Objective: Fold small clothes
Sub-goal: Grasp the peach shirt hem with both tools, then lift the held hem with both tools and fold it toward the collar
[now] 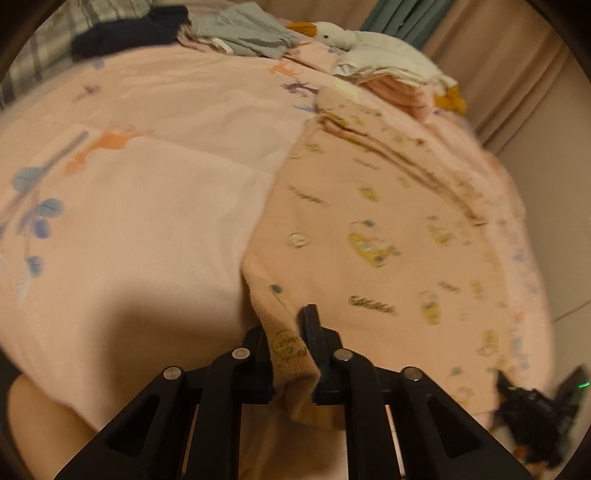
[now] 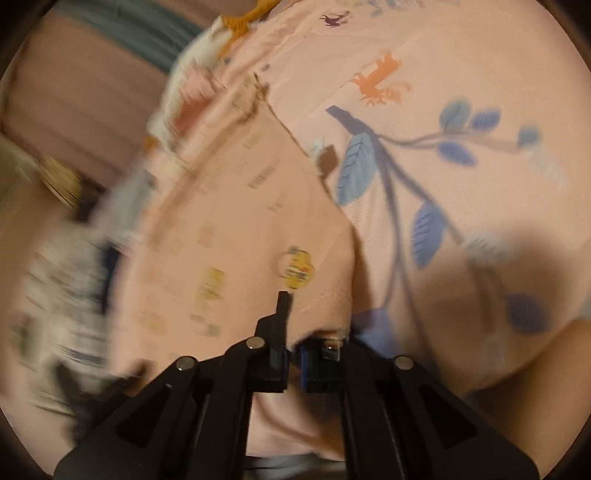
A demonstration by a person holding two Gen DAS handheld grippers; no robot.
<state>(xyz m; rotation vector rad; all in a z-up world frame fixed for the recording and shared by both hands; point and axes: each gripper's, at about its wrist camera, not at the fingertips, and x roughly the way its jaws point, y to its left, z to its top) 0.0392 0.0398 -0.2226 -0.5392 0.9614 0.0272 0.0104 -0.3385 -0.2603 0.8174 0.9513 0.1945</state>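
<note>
A small pink garment [image 1: 369, 229] with yellow printed figures lies spread on a pink bedsheet [image 1: 147, 184]. My left gripper [image 1: 291, 332] is shut on the garment's ribbed cuff corner at its near left edge. My right gripper [image 2: 295, 332] is shut on the garment's [image 2: 229, 236] near right corner, the cloth pinched between its fingers. In the left wrist view the right gripper [image 1: 532, 413] shows as a dark blur at the lower right, by the garment's other corner. Both views are motion blurred.
A plush white duck [image 1: 369, 48] lies on folded pink and white clothes [image 1: 399, 85] at the far right of the bed. Grey and dark clothes [image 1: 184, 29] lie at the far edge. A beige curtain [image 1: 517, 74] hangs to the right. Striped cloth [image 2: 62, 295] lies left of the garment.
</note>
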